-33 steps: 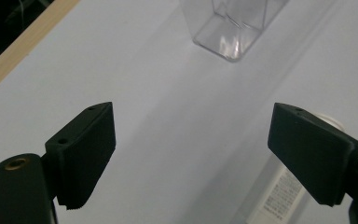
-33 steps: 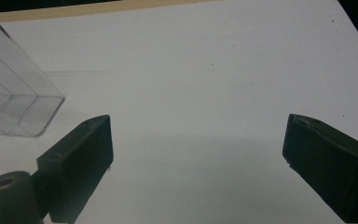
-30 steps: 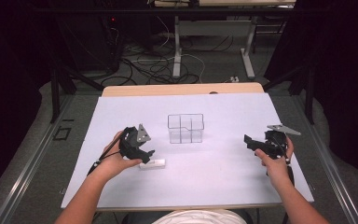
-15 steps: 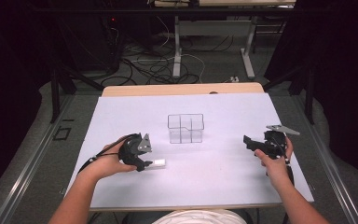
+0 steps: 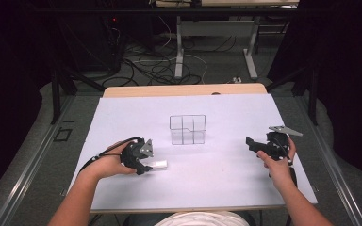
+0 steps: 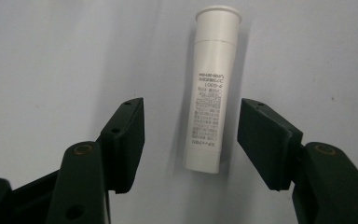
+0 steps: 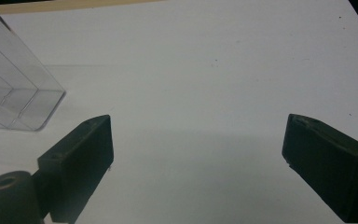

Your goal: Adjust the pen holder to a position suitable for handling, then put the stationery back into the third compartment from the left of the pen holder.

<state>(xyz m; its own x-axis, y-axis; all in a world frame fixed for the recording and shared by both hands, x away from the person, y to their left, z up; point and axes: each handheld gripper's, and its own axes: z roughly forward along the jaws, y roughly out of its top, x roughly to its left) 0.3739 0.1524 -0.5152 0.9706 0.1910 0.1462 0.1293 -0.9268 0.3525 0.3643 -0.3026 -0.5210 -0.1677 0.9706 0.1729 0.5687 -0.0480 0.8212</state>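
Note:
A small white tube (image 6: 209,88) with fine print lies flat on the white table, its flared end pointing away from the camera. My left gripper (image 6: 191,135) is open, its jaws standing on either side of the tube's near end without touching it. In the high view the tube (image 5: 159,165) lies just right of the left gripper (image 5: 143,165). A clear plastic organiser with compartments (image 5: 187,129) stands at the table's middle and appears empty. My right gripper (image 5: 252,143) is open over bare table at the right, nothing between its jaws (image 7: 196,154).
The white table sheet (image 5: 217,179) covers a wooden top whose far edge (image 5: 184,89) shows. A corner of the clear organiser (image 7: 14,88) lies left of the right gripper. Beyond the table are table legs and cables on the floor (image 5: 169,66).
My left gripper has slid toward the near left and lower over the table, bringing its open jaws around the tube's near end. The right gripper has not moved.

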